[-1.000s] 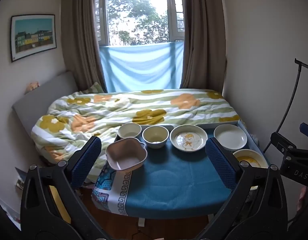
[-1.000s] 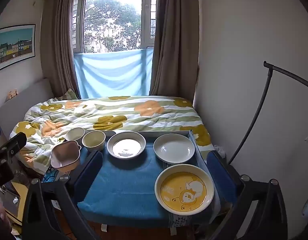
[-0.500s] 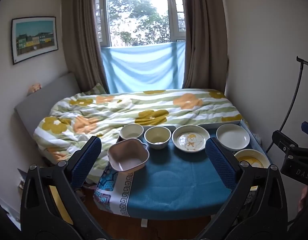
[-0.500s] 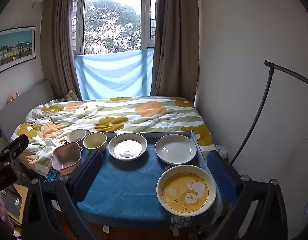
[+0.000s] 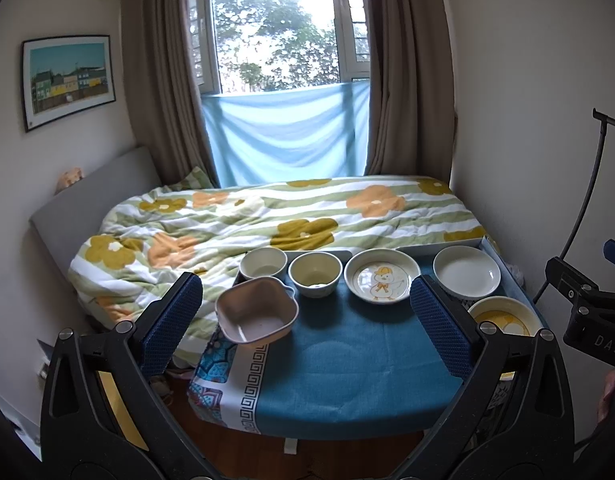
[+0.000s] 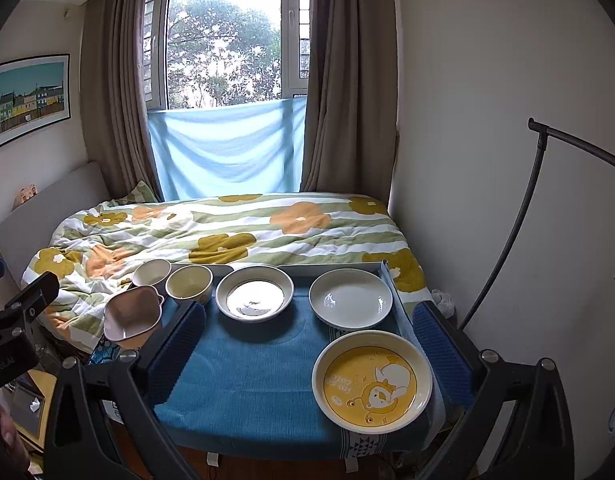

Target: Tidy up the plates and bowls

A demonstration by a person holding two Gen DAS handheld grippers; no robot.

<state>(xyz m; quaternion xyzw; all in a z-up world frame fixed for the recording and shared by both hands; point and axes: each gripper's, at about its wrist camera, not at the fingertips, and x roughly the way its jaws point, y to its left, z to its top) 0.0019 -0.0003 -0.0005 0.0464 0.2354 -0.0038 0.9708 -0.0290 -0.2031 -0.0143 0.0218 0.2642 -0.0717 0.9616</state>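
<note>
Both views sit slightly higher and farther back than 1 s ago; dishes untouched, so sorting has not begun.

Left gripper (image 5: 306, 314): jaws wide apart, empty. Pink bowl (image 5: 256, 315) lies just ahead, toward its left finger, overhanging the table (image 5: 347, 364) edge.

Right gripper (image 6: 307, 344): spread, empty. Yellow plate (image 6: 372, 381) sits nearest, by its right finger; white plate (image 6: 350, 298) beyond; 2 cream bowls (image 6: 189, 283) far left.

In the left wrist view, the yellow plate (image 5: 492, 317) is partly hidden behind a finger; its lettering cannot be read.
</note>
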